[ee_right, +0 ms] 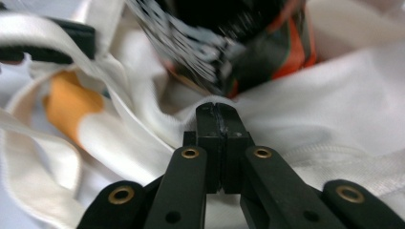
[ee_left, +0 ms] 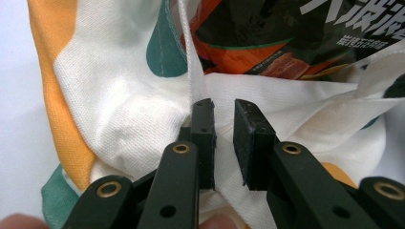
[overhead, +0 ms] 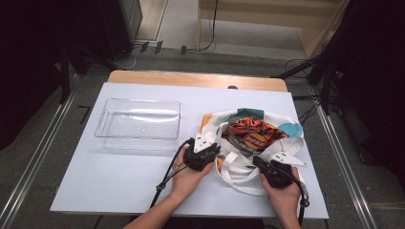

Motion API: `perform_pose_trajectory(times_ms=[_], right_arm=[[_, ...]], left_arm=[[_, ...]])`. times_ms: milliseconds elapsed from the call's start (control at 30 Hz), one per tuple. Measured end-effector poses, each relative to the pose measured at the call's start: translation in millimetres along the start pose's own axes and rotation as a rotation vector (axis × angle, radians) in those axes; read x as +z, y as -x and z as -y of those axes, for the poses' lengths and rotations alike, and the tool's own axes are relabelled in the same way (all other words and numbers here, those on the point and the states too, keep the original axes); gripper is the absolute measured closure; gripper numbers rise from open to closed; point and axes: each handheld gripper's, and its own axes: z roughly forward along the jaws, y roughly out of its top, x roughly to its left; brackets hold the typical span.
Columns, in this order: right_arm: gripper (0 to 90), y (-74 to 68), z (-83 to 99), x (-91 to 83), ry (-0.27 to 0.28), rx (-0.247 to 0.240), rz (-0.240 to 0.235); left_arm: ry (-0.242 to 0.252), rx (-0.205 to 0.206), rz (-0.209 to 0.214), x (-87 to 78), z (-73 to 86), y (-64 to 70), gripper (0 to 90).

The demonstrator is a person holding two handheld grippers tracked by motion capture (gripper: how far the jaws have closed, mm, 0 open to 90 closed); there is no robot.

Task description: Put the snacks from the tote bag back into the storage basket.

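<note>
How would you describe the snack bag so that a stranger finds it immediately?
On the white table, look right of the clear plastic tray to the cloth tote bag. The snack bag lies in its open mouth: glossy, crinkled, black and orange-red with printed lettering, unlike the soft pale fabric around it.

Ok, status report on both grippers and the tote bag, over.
Left gripper open at tote bag rim. Right gripper shut on bag cloth. Snack packet inside. Clear tray apart, left.

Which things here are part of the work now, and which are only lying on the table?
Part of the work:
- cloth bag
- snack packet inside the bag
- left gripper, open at the bag's edge
- right gripper, shut on the bag's cloth

Only lying there:
- clear plastic tray, apart from the bag
</note>
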Motion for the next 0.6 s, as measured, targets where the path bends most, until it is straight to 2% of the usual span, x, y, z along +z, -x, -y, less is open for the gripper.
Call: perform_pose_trajectory(times_ms=[67,133,167,233,267,300,333,367,400,433,500,533,567,600], right_arm=[[90.0,2.3,2.1,6.5,-0.023,-0.007,0.009],[90.0,3.5,2.4,7.3,-0.02,0.001,0.0],[86.2,3.1,1.4,2.5,0.007,0.009,-0.011],[73.0,2.0,0.5,-7.9,0.056,0.011,-0.009],[73.0,2.0,0.5,-7.9,0.056,0.011,-0.009],[68.1,1.8,-0.2,-14.7,0.098,0.017,-0.017],[59.9,0.9,-2.3,-28.4,0.19,0.017,-0.024],[56.2,0.1,-3.9,-33.7,0.223,0.022,-0.023],[56.2,0.1,-3.9,-33.7,0.223,0.022,-0.023],[52.3,0.0,-5.6,-36.8,0.247,0.023,-0.021],[42.5,-0.4,-9.6,-36.4,0.256,0.042,-0.036],[38.3,-0.4,-11.9,-33.4,0.251,0.042,-0.038],[29.1,0.2,-16.1,-28.4,0.246,0.054,-0.039],[25.8,0.9,-19.0,-25.0,0.245,0.067,-0.049]], left_arm=[[0.001,0.002,0.003,1.8,2.6,0.0,79.0],[0.0,-0.008,0.009,2.0,2.5,-1.1,79.0],[-0.003,-0.01,0.011,2.0,2.6,-1.6,78.9],[0.003,-0.012,0.008,1.5,2.9,-1.4,78.8],[0.006,-0.012,0.009,1.2,3.1,-1.6,78.8],[0.009,-0.011,0.005,0.8,3.3,-1.5,78.6],[0.013,-0.01,0.002,0.5,3.5,-0.7,78.2],[0.019,-0.002,-0.009,0.2,4.0,0.3,78.1],[0.019,-0.002,-0.009,0.2,4.0,0.3,78.0],[0.017,0.002,-0.014,0.1,4.0,1.2,78.0],[0.017,0.001,-0.012,0.1,4.1,0.7,78.0],[0.018,-0.006,-0.01,0.1,4.1,0.3,78.0],[0.018,-0.008,-0.007,0.2,4.1,0.1,78.0],[0.019,-0.012,-0.003,0.3,4.1,-0.3,78.0]])
